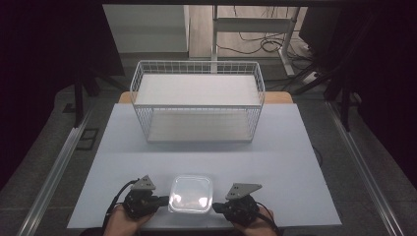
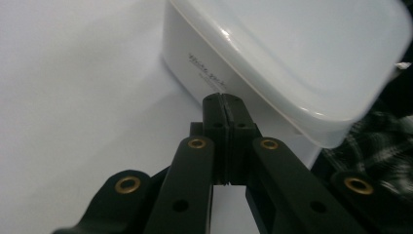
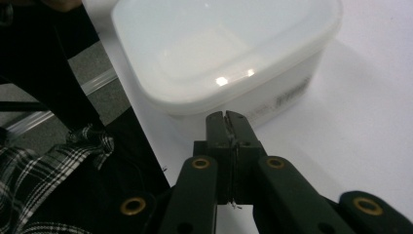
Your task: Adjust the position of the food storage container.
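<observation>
While both jaw pairs are pressed together empty, the lidded container (image 1: 191, 193) is flanked by the left hand-held gripper (image 1: 164, 200) and right hand-held gripper (image 1: 216, 207).

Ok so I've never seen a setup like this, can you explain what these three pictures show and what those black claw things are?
A person sits at a table with a handheld two-jaw tool in each hand: the left gripper and the right gripper. One camera looks down from above; the others ride on each gripper, looking along its black jaws. Between them stands a translucent lidded plastic container. Both grippers are shut with nothing between the jaws, their tips pressed against opposite sides of the container. Farther back stands an empty white wire basket.
</observation>
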A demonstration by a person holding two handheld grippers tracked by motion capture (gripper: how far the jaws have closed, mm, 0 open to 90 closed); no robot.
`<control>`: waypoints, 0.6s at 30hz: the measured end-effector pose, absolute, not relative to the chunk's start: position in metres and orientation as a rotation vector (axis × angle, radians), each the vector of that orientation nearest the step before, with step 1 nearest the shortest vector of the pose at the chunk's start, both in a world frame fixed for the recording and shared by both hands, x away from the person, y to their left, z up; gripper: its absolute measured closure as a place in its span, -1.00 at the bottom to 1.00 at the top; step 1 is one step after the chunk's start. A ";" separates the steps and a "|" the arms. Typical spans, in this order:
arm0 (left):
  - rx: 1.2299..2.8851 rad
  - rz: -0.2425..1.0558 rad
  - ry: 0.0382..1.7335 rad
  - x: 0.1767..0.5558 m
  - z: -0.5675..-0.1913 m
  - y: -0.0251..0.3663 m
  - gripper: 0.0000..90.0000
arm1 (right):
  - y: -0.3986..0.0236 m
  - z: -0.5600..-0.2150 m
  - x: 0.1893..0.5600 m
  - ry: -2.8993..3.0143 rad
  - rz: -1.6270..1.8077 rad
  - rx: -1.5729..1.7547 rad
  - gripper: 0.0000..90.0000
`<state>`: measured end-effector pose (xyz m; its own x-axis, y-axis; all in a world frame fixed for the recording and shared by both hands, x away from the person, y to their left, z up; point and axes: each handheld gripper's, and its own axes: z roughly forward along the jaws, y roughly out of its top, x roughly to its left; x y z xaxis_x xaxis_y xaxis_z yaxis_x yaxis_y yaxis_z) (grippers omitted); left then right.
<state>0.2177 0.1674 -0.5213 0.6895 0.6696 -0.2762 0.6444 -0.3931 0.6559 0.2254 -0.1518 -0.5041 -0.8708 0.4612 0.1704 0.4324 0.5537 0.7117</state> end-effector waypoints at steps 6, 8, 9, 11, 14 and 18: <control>2.110 0.058 1.006 0.229 -0.521 0.157 1.00 | -0.161 -0.503 0.234 2.707 1.228 0.846 0.97; 2.102 0.055 1.009 0.233 -0.521 0.154 1.00 | -0.163 -0.503 0.236 2.694 1.216 0.858 0.97; 2.098 0.052 1.009 0.235 -0.521 0.150 1.00 | -0.166 -0.503 0.239 2.682 1.211 0.872 0.97; 2.097 0.051 1.011 0.235 -0.521 0.149 1.00 | -0.167 -0.503 0.241 2.675 1.206 0.878 0.97; 2.095 0.058 1.010 0.238 -0.521 0.145 1.00 | -0.170 -0.502 0.245 2.652 1.194 0.895 0.97; 2.079 0.057 1.021 0.244 -0.522 0.142 1.00 | -0.172 -0.501 0.253 2.621 1.185 0.910 0.98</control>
<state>0.2435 0.1421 -0.5223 0.6728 0.6820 -0.2866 0.6458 -0.3525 0.6772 0.2533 -0.1722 -0.5015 -0.8108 0.5712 0.1279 0.4733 0.5111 0.7175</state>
